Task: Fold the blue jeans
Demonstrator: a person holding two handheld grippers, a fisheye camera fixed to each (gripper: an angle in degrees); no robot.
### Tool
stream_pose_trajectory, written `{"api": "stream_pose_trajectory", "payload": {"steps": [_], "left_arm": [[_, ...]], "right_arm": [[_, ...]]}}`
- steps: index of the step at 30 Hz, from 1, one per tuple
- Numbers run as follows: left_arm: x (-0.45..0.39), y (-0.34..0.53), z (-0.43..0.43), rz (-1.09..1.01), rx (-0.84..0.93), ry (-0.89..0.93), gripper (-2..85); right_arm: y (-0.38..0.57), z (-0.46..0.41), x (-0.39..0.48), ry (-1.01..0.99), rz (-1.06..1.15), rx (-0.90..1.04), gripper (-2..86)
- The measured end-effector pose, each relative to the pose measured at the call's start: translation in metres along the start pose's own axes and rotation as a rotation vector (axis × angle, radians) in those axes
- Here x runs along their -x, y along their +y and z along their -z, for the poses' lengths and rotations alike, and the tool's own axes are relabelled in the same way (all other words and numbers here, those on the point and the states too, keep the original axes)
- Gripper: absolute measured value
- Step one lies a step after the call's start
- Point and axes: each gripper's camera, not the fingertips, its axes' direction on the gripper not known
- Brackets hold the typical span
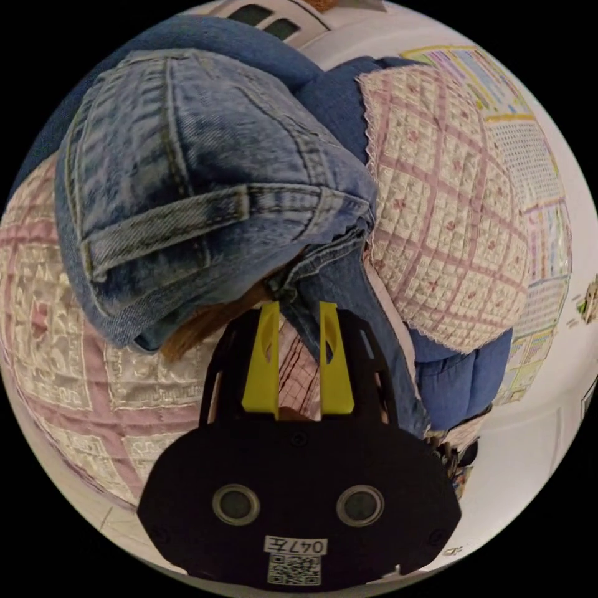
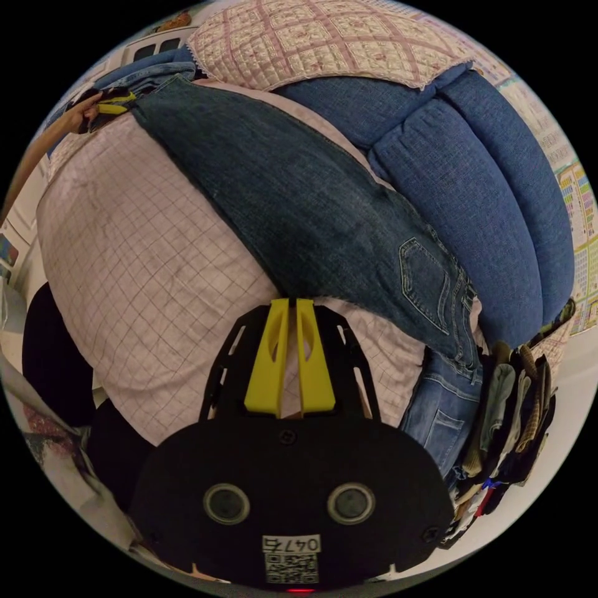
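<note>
The dark blue jeans [image 2: 311, 212] lie stretched across a checked sheet [image 2: 143, 249], back pocket [image 2: 430, 280] up. My right gripper [image 2: 293, 302] is shut on the near edge of the jeans, jaws almost touching. At the far end, a hand holds my left gripper [image 2: 115, 103], clamped on the jeans' end. In the left gripper view, the left gripper [image 1: 298, 306] has a bunched denim edge [image 1: 311, 280] between its yellow jaws, and the dark leg [image 1: 374, 349] runs off to the lower right. A paler, washed denim piece [image 1: 187, 174] bulges right behind the jaws.
Blue cushions [image 2: 473, 187] run along the far side of the jeans, with a pink quilted cover [image 2: 324, 37] on top of them. A stack of folded clothes [image 2: 511, 398] and lighter blue jeans [image 2: 445, 411] sit at the right. A person's arm [image 2: 43, 143] reaches in at the upper left.
</note>
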Motion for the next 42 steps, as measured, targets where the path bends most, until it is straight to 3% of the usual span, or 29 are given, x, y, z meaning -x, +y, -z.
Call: {"api": "stream_pose_trajectory", "payload": {"steps": [8, 11, 14, 15, 16, 18, 20, 23, 26, 38, 42], "left_arm": [[-0.002, -0.028, 0.015, 0.024, 0.054, 0.022, 6.4], [-0.014, -0.032, 0.031, -0.013, 0.012, -0.044, 0.4], [-0.054, -0.036, 0.06, -0.235, -0.099, 0.114, -0.6], [-0.082, -0.034, 0.076, -0.444, -0.148, 0.178, -0.7], [-0.108, -0.025, 0.091, -0.622, -0.186, 0.1, -0.8], [-0.12, -0.02, 0.094, -0.67, -0.175, -0.177, -0.9], [-0.102, -0.028, 0.08, -0.599, -0.035, -0.36, -0.8], [-0.049, -0.043, 0.062, -0.385, 0.113, -0.336, -0.8], [-0.018, -0.052, 0.065, -0.257, 0.104, -0.203, -0.7], [0.027, -0.069, 0.12, -0.071, -0.004, -0.162, 9.0], [0.053, -0.08, 0.127, 0.021, -0.013, 0.044, 10.7]], "right_arm": [[0.014, 0.002, -0.009, -0.037, -0.021, -0.031, 0.2], [0.02, 0.003, -0.012, -0.047, -0.034, -0.042, 0.1], [0.024, 0.004, -0.014, -0.053, -0.037, -0.049, 0.1], [0.026, 0.005, -0.015, -0.054, -0.036, -0.049, 0.1], [0.027, 0.006, -0.016, -0.055, -0.034, -0.049, 0.1], [0.029, 0.007, -0.018, -0.056, -0.03, -0.049, 0.1], [0.031, 0.008, -0.019, -0.056, -0.028, -0.049, 0.2], [0.033, 0.009, -0.019, -0.046, -0.025, -0.046, 0.2], [0.035, 0.011, -0.018, -0.032, -0.011, -0.041, 0.2], [0.042, 0.014, -0.024, -0.04, -0.013, -0.04, 0.2], [0.043, 0.015, -0.027, -0.051, -0.02, -0.041, 0.2]]}}
